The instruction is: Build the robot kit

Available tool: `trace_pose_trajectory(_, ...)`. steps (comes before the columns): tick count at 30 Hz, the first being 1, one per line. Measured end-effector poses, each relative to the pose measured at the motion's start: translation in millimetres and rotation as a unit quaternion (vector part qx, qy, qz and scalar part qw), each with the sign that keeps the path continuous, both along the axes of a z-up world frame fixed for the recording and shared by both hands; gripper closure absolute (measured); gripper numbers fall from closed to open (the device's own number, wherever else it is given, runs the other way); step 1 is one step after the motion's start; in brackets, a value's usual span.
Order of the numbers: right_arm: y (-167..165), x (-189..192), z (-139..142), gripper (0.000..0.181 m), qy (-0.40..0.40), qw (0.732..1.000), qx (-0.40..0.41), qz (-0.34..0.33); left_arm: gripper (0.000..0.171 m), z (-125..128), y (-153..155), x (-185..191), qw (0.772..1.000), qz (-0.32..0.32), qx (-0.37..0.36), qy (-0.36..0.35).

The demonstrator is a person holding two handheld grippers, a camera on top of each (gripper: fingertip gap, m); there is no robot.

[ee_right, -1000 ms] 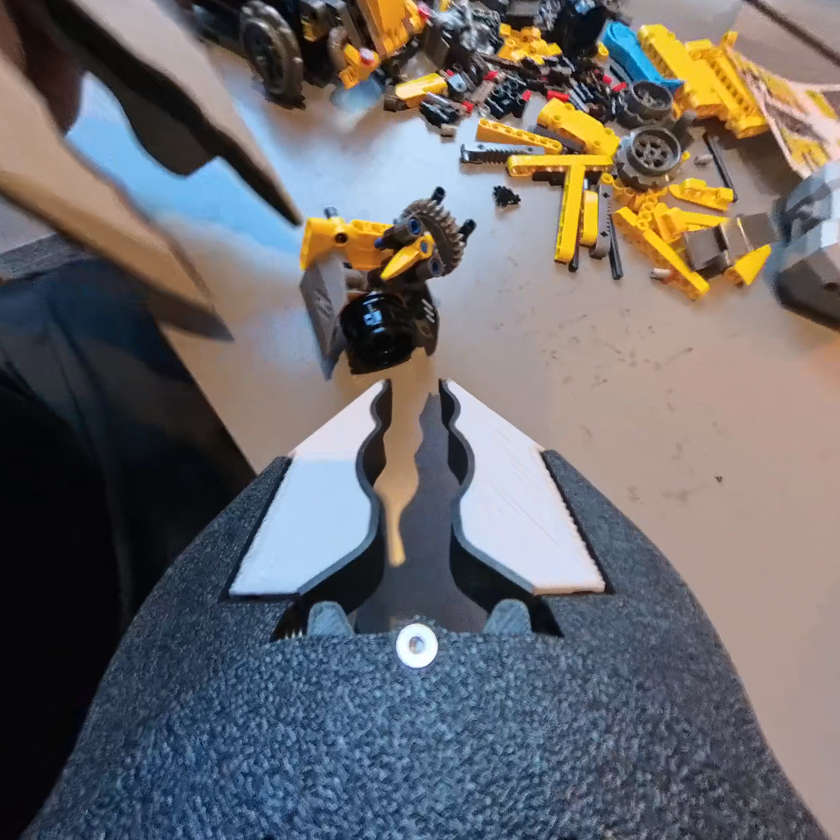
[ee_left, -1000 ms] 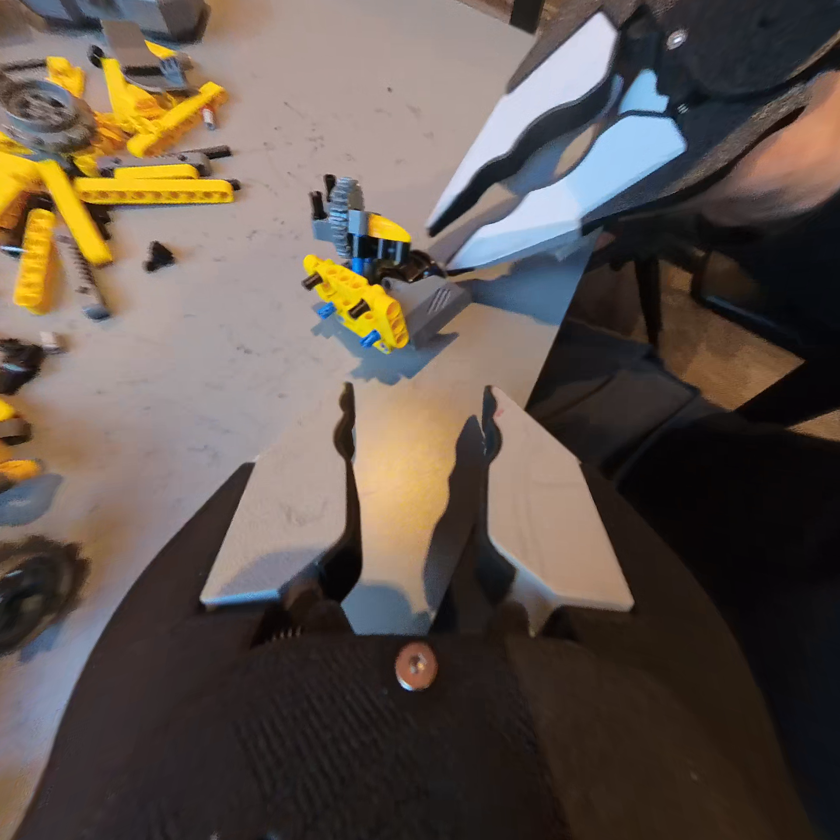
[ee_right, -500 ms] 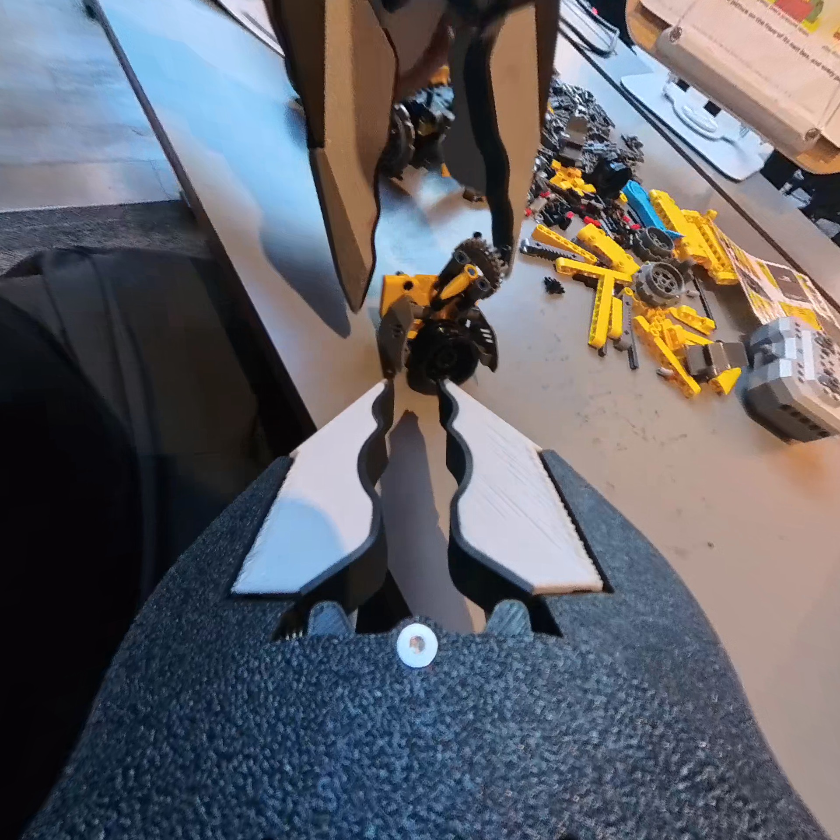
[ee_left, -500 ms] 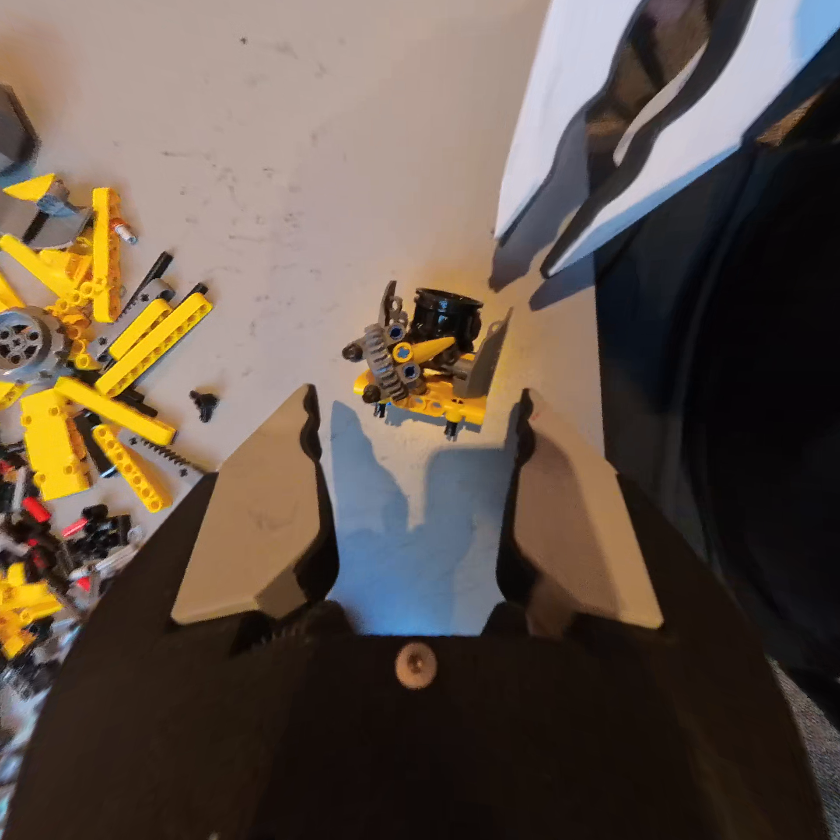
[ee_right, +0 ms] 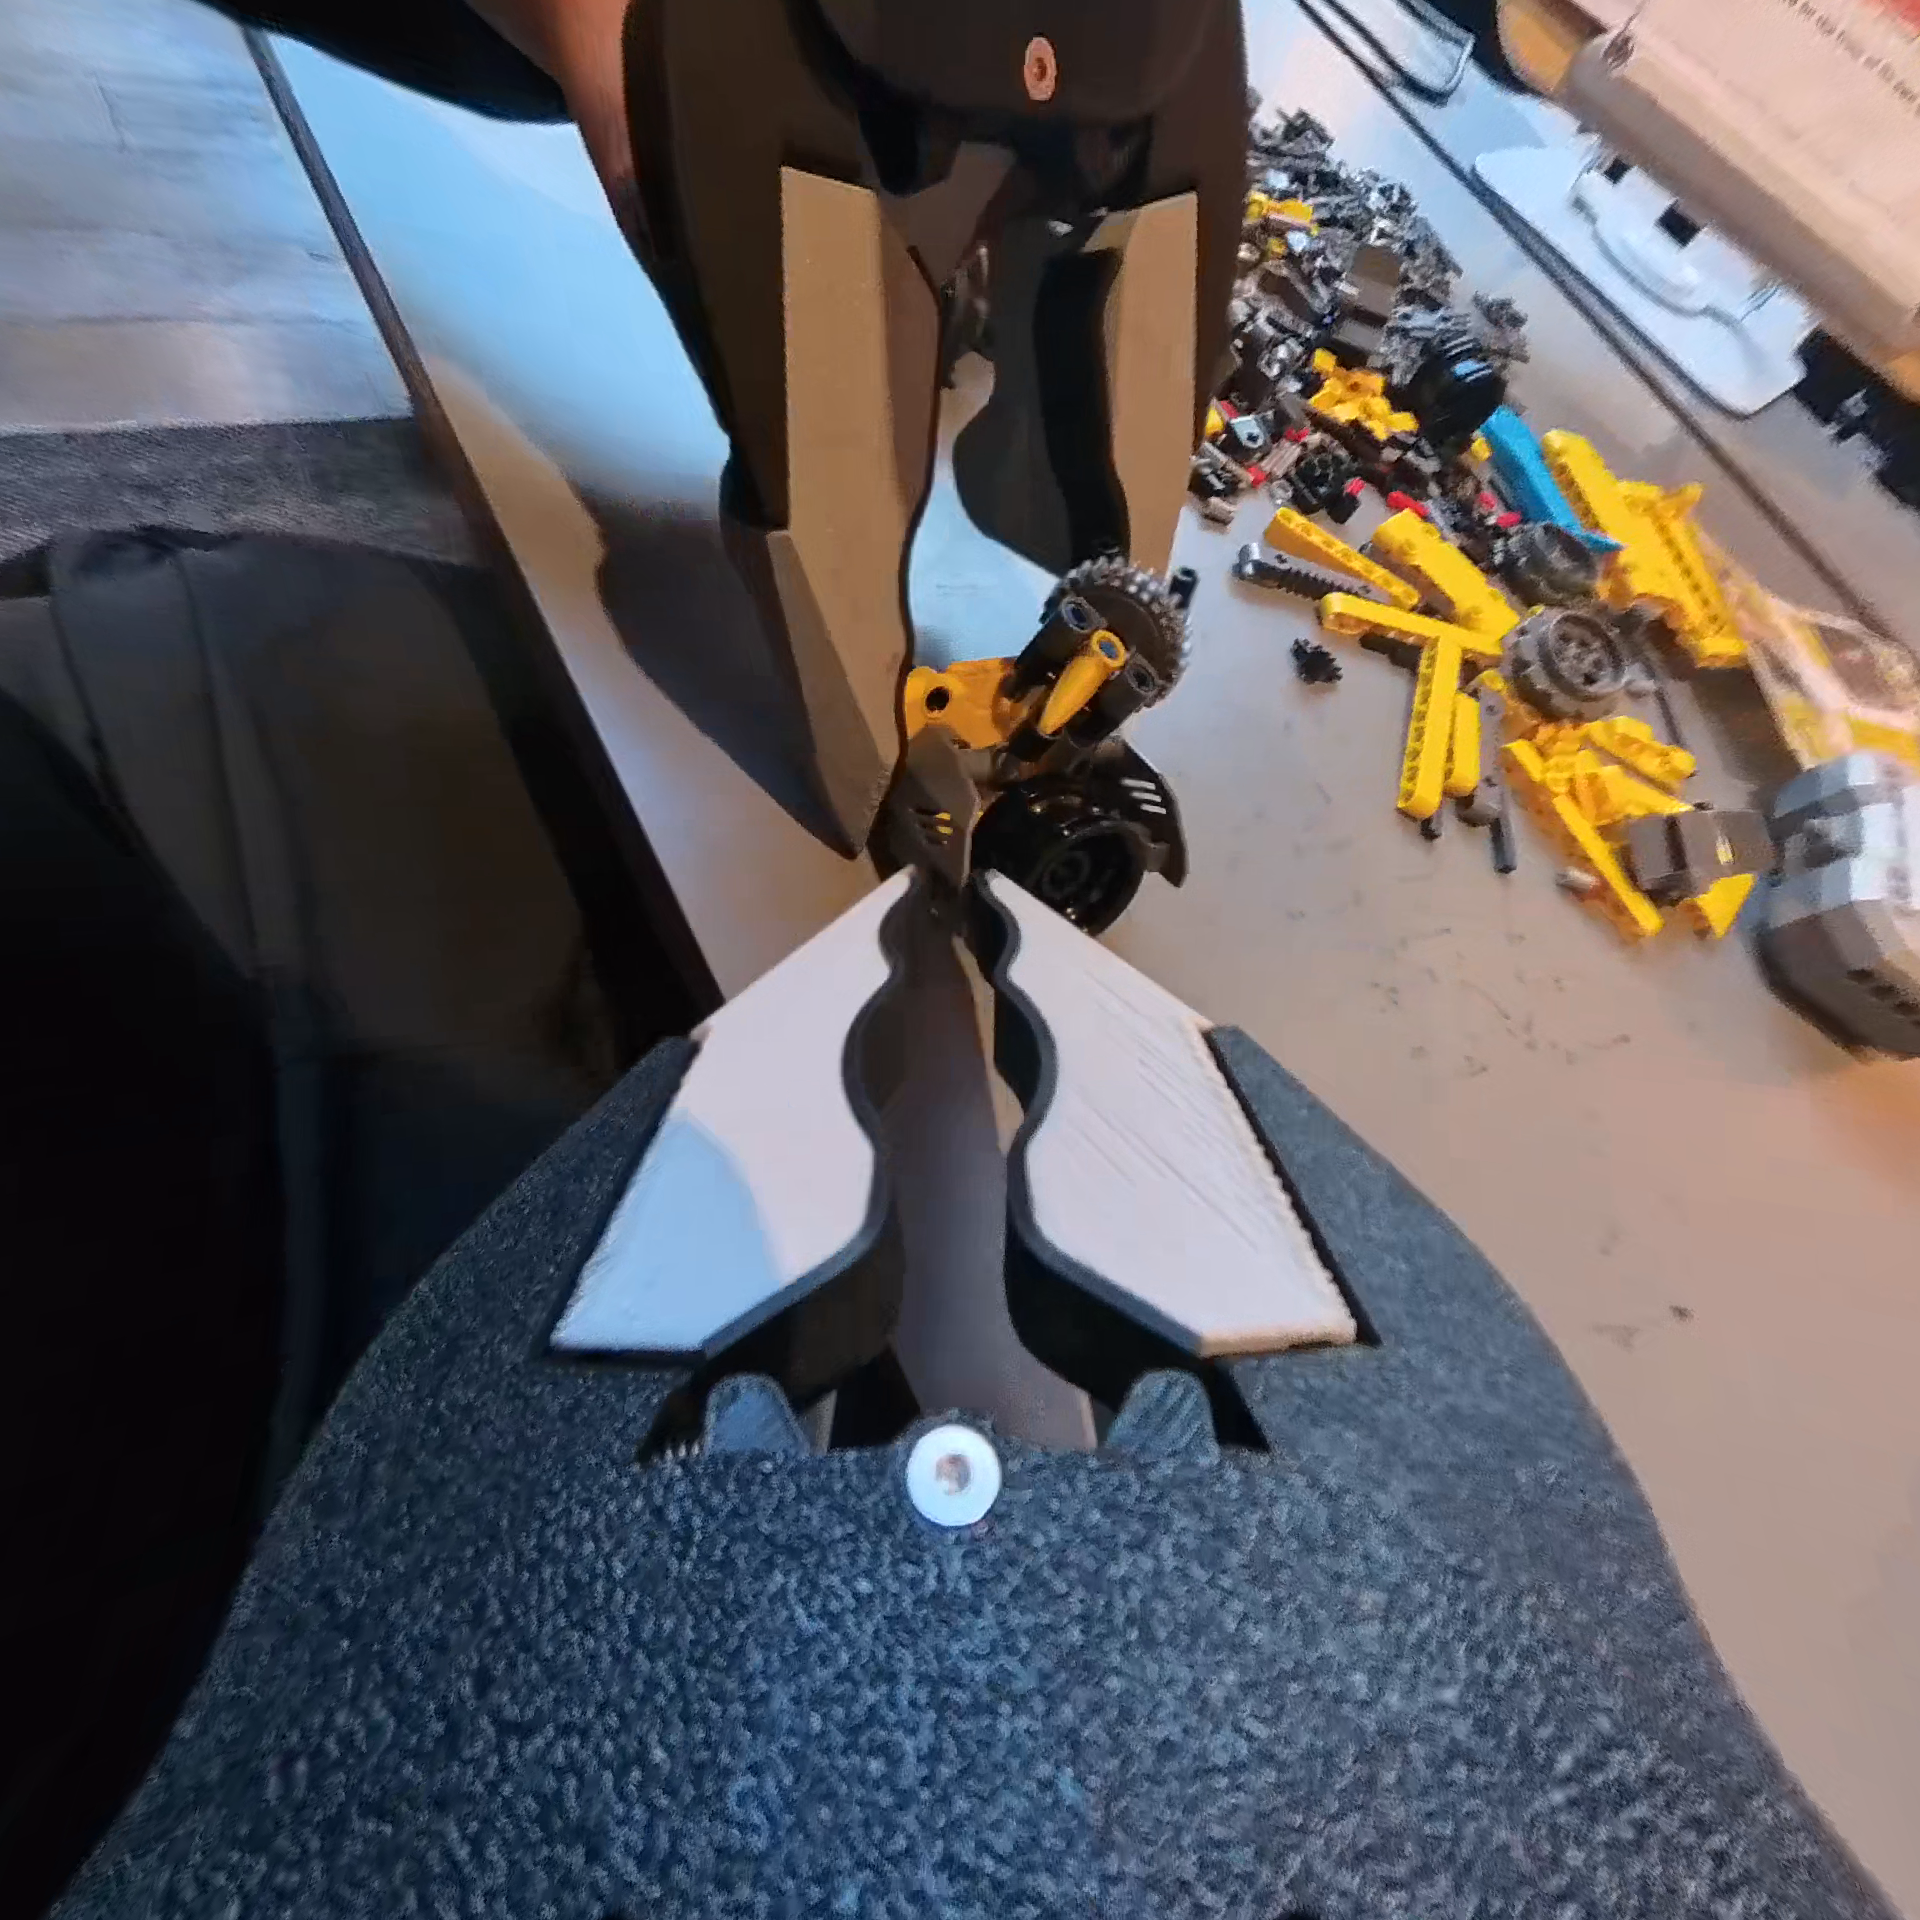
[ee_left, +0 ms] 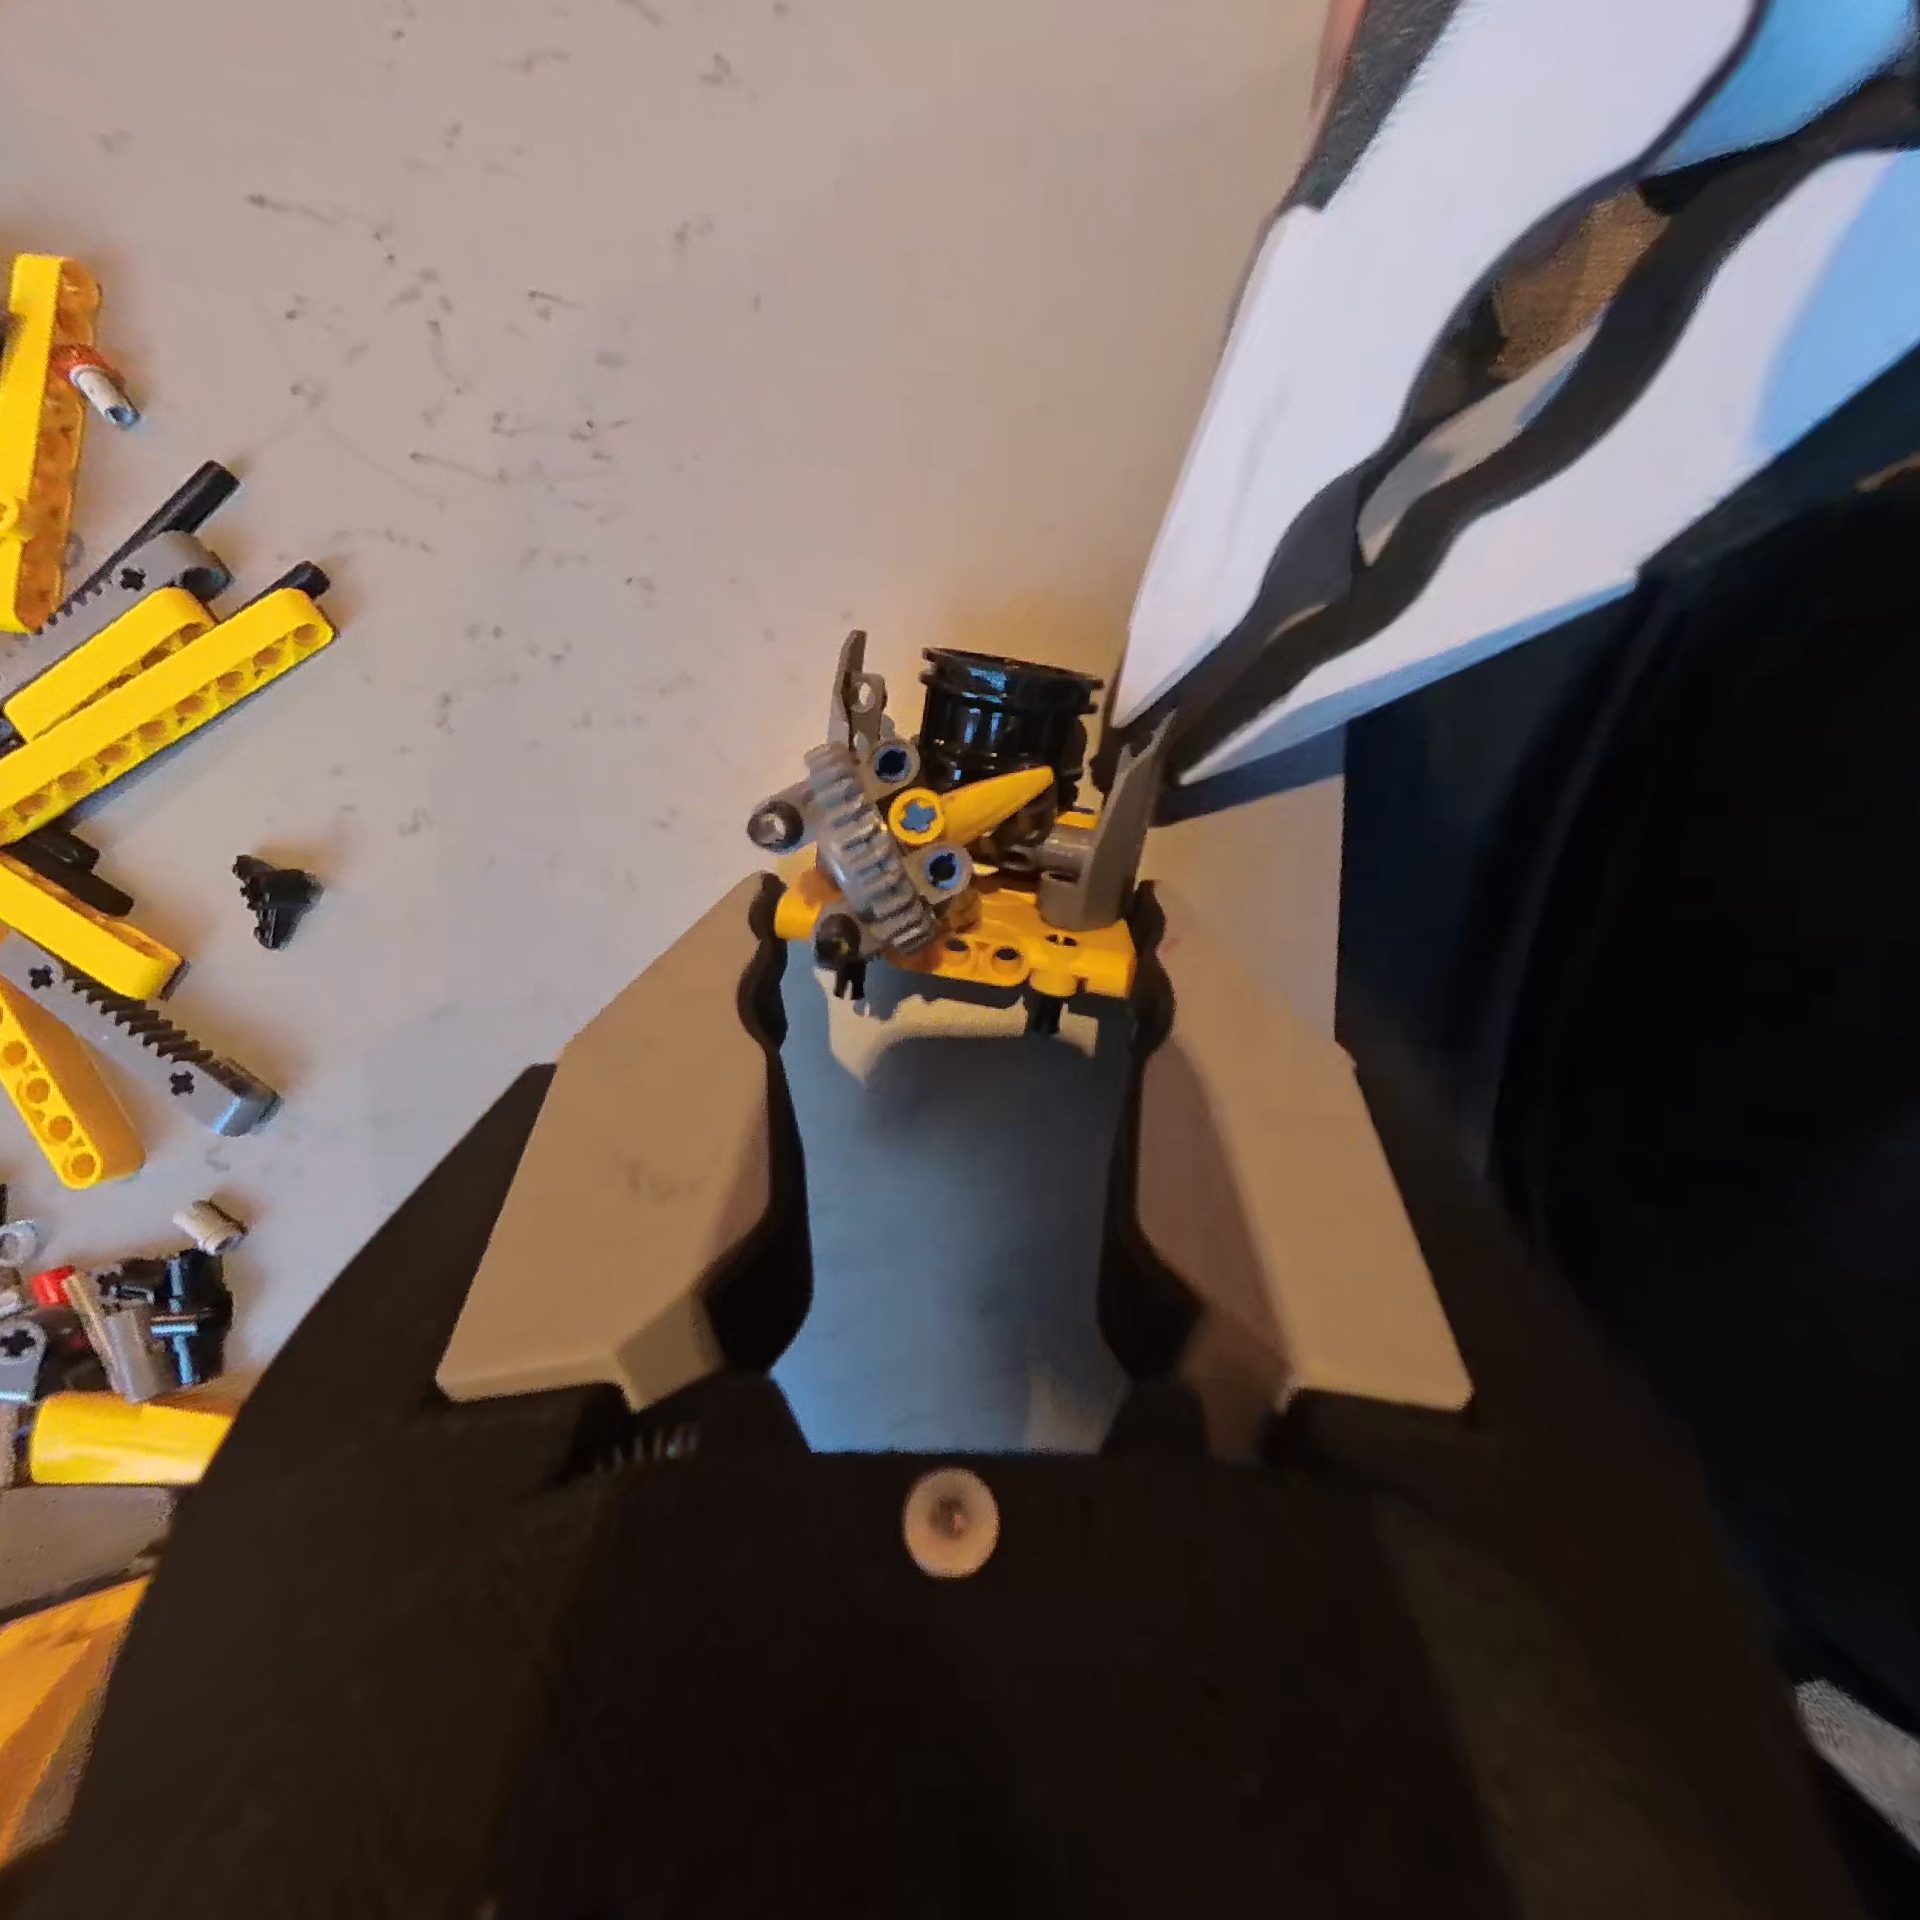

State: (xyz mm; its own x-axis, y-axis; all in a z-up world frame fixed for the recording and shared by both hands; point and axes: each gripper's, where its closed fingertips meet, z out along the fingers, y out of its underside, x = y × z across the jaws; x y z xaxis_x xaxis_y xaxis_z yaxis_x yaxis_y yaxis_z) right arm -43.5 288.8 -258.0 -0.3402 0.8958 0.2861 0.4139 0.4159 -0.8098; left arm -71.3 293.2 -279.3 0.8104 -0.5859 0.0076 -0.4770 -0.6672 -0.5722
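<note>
A small brick assembly (ee_left: pixel 935 831) stands near the table edge: a yellow beam base, a grey gear, a yellow cone, a black wheel hub and a grey panel (ee_left: pixel 1107 862). My left gripper (ee_left: pixel 953 914) has its fingertips against both ends of the yellow base, shut on it. My right gripper (ee_right: pixel 948 894) is closed to a narrow gap on the tip of the grey panel (ee_right: pixel 935 810). In the right wrist view the left gripper (ee_right: pixel 997 707) comes down from above, astride the assembly (ee_right: pixel 1070 686). In the left wrist view the right gripper (ee_left: pixel 1143 743) enters from the upper right.
Loose yellow beams (ee_left: pixel 156 707), a grey toothed rack (ee_left: pixel 135 1029) and a small black piece (ee_left: pixel 275 899) lie to the left. A larger pile of bricks (ee_right: pixel 1507 644), a grey wheel (ee_right: pixel 1569 649) and a grey block (ee_right: pixel 1849 883) lie farther off. The table edge (ee_right: pixel 520 499) is close by. The tips of one gripper are about 4 cm away from the tips of the other.
My left gripper has moved in over the assembly and narrowed onto its yellow base. My right gripper has moved forward and closed onto the grey panel.
</note>
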Motion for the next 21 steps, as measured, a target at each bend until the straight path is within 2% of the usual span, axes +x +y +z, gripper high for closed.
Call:
trace_pose_trajectory(3,4.5,0.6,8.9,0.175,0.033,0.998,0.050,-0.012,0.106,-0.3,4.0,0.5,1.000,0.025,0.006,-0.012)
trace_pose_trajectory(6,3.1,2.8,5.1,0.174,0.051,0.982,0.181,-0.005,0.106,-0.9,3.2,1.3,0.999,0.030,0.009,-0.010)
trace_pose_trajectory(7,2.9,3.7,2.5,0.174,0.052,0.978,0.200,0.000,0.106,-0.6,2.2,1.5,0.999,0.033,0.005,-0.013)
trace_pose_trajectory(10,4.3,5.9,-0.8,0.174,0.046,0.981,0.190,0.011,0.106,0.0,2.3,3.4,0.999,0.036,0.005,-0.019)
trace_pose_trajectory(15,3.8,7.6,-0.8,0.174,0.058,0.960,0.272,0.037,0.106,0.0,2.4,4.6,0.999,0.044,0.002,-0.023)
trace_pose_trajectory(17,2.5,8.3,-1.1,0.175,0.047,0.971,0.232,0.043,0.106,0.1,1.6,5.4,0.999,0.042,0.004,-0.021)
trace_pose_trajectory(19,1.7,9.0,0.9,0.176,0.008,0.995,0.090,0.033,0.106,0.4,0.9,7.7,0.999,0.030,0.016,-0.006)
trace_pose_trajectory(21,-6.1,10.3,9.9,0.174,-0.018,0.997,-0.065,0.045,0.106,0.1,-0.2,12.4,1.000,0.025,0.016,-0.005)
